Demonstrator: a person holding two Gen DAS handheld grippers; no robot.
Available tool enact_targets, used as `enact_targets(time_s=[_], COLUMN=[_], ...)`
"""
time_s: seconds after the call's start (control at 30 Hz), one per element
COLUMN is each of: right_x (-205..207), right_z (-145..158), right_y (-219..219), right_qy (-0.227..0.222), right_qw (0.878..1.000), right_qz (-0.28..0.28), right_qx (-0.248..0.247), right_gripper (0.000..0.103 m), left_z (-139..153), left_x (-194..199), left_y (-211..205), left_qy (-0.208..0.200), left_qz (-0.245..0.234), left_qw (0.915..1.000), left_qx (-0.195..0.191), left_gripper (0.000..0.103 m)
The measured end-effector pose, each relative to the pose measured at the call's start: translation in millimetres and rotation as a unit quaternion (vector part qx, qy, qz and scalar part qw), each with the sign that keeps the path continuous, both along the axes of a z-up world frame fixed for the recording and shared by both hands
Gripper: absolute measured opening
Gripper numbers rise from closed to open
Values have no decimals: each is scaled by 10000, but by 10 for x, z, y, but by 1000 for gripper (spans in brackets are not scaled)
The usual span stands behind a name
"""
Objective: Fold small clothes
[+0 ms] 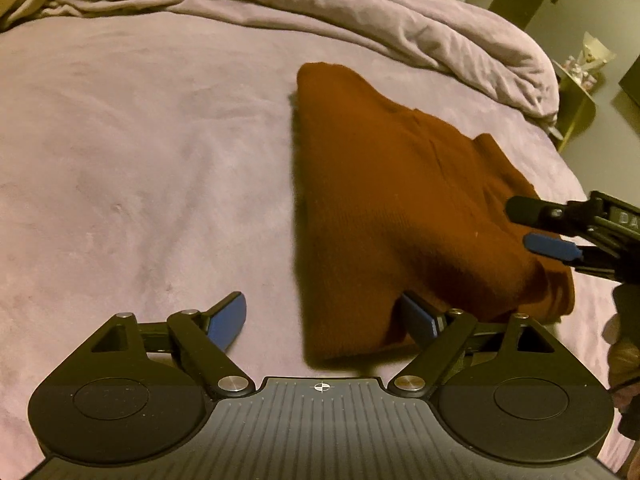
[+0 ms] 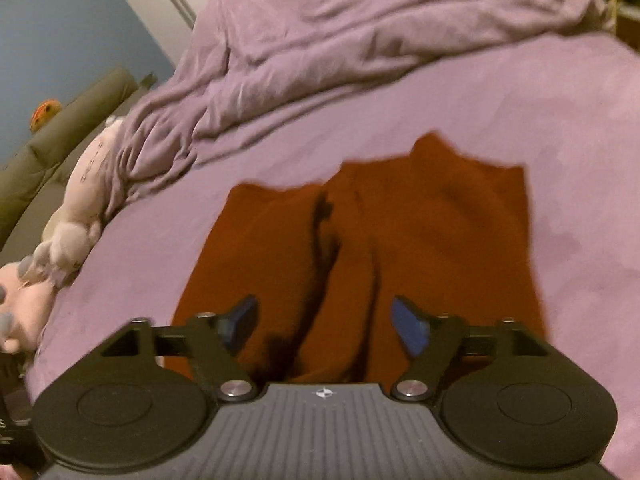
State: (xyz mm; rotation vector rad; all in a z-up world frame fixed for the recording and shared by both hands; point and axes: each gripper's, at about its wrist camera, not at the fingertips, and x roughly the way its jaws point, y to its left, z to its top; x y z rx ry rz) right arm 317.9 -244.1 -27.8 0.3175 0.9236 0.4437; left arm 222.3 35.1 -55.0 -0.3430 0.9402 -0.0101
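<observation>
**Rust garment folded on bed, both grippers released**

Lilac bed sheet point(image 1: 140, 160); rumpled duvet point(image 1: 360, 8) behind. Folded rust garment point(image 1: 380, 200) lies mid-bed. Plush toy point(image 2: 76, 208) at edge. Left gripper point(image 1: 326, 320) spread wide, empty; right gripper point(image 2: 324, 322) likewise, above garment. Lettering on right gripper unreadable.

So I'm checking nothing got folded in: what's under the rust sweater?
The rust sweater lies on the purple bedsheet, which shows all around it. Whatever lies beneath the folded layers is covered and cannot be seen.

One rust garment point(image 1: 400, 200), two grippers, one plush toy point(image 2: 76, 208), one duvet point(image 1: 320, 4)
</observation>
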Motion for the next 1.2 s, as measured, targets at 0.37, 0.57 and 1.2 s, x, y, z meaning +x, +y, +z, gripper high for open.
enact_targets(time_s=[0.37,0.57,1.2], right_x=[308,237,100], right_z=[-101,-27,-16], right_y=[521,918,-152], right_qy=[230,-447,-1083], right_qw=[9994,9906,9558], right_qz=[113,492,-619], right_qx=[-221,-1192,-2664], right_gripper=[87,32,38], left_z=[-16,-71,-9], left_x=[-47,-73,2], left_y=[58,7,-309], left_qy=[34,123,298], left_qz=[84,-34,-460], left_qw=[9999,9999,9980], left_qx=[-75,-83,-310], left_gripper=[90,91,91])
